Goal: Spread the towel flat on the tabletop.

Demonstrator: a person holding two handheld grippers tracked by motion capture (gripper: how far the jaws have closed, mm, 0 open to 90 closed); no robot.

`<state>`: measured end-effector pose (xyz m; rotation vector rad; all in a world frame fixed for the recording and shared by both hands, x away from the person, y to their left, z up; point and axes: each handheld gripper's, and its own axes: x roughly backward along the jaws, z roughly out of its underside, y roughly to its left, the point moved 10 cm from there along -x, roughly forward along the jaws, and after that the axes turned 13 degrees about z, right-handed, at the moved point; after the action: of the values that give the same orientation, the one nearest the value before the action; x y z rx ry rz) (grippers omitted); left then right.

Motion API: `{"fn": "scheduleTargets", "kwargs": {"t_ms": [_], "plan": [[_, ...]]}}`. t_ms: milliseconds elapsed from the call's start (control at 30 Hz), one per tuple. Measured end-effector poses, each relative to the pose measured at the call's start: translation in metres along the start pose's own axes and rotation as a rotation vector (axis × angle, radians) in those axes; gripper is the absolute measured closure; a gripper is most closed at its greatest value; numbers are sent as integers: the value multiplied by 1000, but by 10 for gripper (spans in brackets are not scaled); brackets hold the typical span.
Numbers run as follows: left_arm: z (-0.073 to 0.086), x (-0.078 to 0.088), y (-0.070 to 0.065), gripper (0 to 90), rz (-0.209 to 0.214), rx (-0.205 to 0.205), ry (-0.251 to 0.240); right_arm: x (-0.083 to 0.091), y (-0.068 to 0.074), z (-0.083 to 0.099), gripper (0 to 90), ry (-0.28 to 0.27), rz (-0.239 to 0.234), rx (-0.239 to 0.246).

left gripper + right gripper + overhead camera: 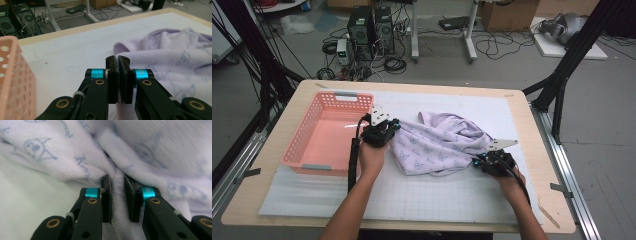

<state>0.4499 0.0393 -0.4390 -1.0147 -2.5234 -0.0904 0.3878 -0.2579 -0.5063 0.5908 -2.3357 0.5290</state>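
Forearms came in from the near edge of the pale wooden worktop [532, 220], each hand carrying a black two-jaw tool with blue bands. The right tool [482, 161] lay low at the right-hand edge of the crumpled lilac cloth printed with small blue cartoon figures [437, 142]; in the right gripper view its jaws [117, 195] stood a narrow way apart with a fold of that cloth [75, 152] pinched between the pads, the fabric bunched up and over the tips. The left tool [393, 126] sat at the cloth's left edge, just beside the basket; in the left gripper view its jaws [117, 75] were pressed almost together, with a thin strip of the cloth's pale edge caught between them low down, and the rest of the cloth [170, 52] spread away to the right. The cloth lay in a loose heap on the white gridded mat [422, 195] that covered most of the worktop, between the two tools and near the middle of the mat. To its left, touching nothing but the mat, stood the pink perforated plastic basket with grey handle clips [312, 150], its inside bare. Beyond the far edge of the worktop the grey floor [512, 70] held two dark computer towers [372, 27] amid tangled black cables, white stand legs [469, 42], and a brown cardboard box [507, 15]; black frame struts [572, 55] rose at either side.
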Motion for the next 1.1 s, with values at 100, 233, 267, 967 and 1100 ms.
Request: {"fn": "scheduleTargets", "kwargs": {"t_ms": [100,233,267,967,1100], "plan": [[3,-8,-10,864,35,-18,14,3,-29,4,774,22,74,-3],[11,-33,-25,861,62,-53,30,-1,-62,2,772,43,174,-52],[11,-33,-25,849,62,-53,30,-4,-66,1,771,49,193,-62],[60,-14,-67,407,248,-101,202,54,-50,9,456,-176,205,-175],[70,-18,-75,411,244,-130,252,61,-38,19,457,-181,187,-203]]}}
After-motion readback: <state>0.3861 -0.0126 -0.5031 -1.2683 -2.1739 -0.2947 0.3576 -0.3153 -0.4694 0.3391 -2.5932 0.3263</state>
